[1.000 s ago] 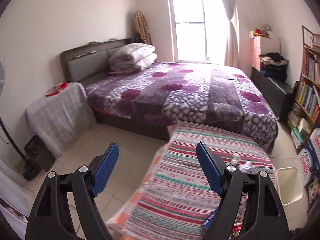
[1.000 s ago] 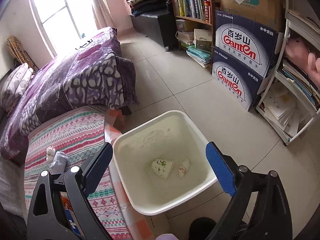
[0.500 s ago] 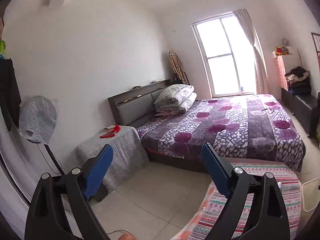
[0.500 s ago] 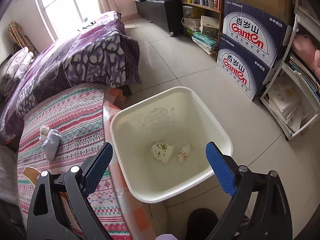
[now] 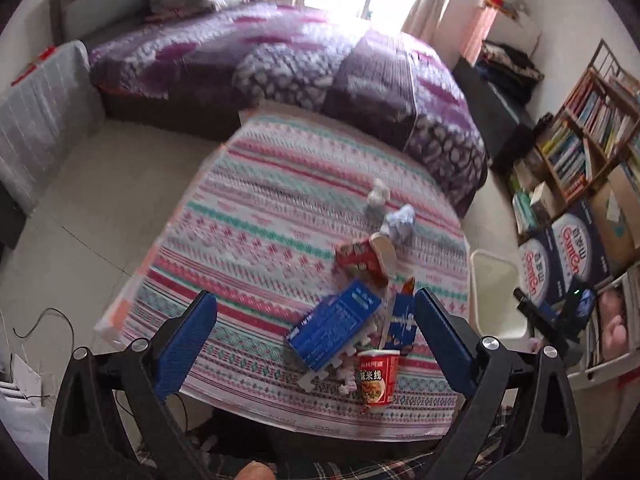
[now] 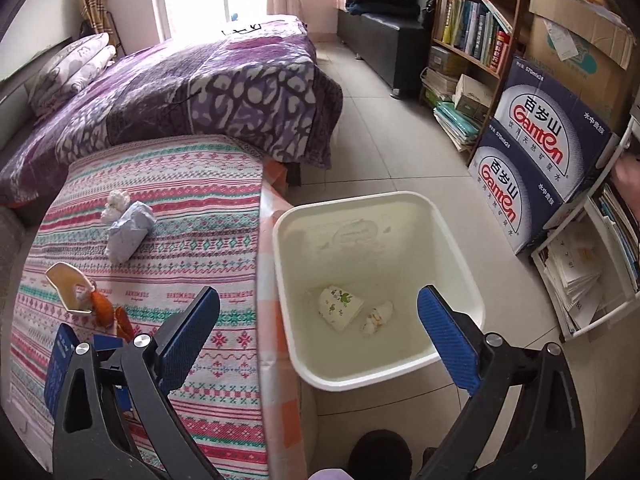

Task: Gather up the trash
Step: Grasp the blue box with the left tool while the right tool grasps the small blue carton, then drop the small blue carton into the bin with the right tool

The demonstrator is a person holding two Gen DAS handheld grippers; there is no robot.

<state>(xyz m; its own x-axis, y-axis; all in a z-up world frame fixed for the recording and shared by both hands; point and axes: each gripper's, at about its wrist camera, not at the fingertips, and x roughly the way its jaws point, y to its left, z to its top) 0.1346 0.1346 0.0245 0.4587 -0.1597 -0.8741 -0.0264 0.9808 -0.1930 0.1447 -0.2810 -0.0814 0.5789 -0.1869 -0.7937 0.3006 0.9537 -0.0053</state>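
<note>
Partly behind the left gripper, a blurred blue box.

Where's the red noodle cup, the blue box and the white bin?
red noodle cup (image 5: pixel 376 378): left wrist view, its side label.
blue box (image 5: pixel 334 326): left wrist view, top face.
white bin (image 6: pixel 456 248): right wrist view, right rim.

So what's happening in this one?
A person with a gripper in each hand is clearing trash off a table with a striped cloth into a white bin beside it. Both the left gripper and the right gripper are open and empty, jaws having just widened. The right one hangs over the bin, which already holds a paper cup and a crumpled wad. A noodle cup, a blue box and more scraps remain on the table.
</note>
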